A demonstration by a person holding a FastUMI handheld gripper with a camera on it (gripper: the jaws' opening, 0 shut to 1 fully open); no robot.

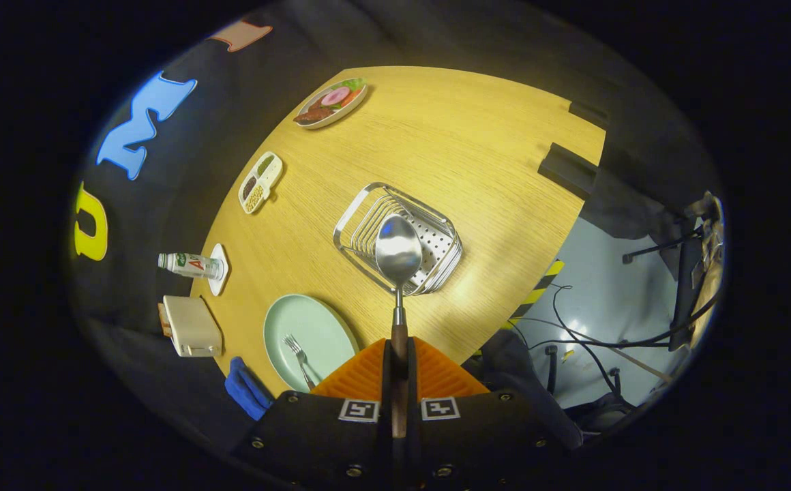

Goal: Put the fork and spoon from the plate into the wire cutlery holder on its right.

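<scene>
The gripper (399, 354) clamps the spoon (399, 256) by its handle, bowl above the wire cutlery holder (436, 239), with the fork (300, 358) on the plate (314, 327) beside the holder.

Warm overhead light falls on the wooden table (436, 136), leaving a soft glare patch just beside the wire cutlery holder (397, 239). Beyond the table everything dims; its edges bow with fisheye distortion.

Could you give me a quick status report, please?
Gripper shut on spoon, bowl over wire holder. Fork on plate. Nothing blocking.
</scene>
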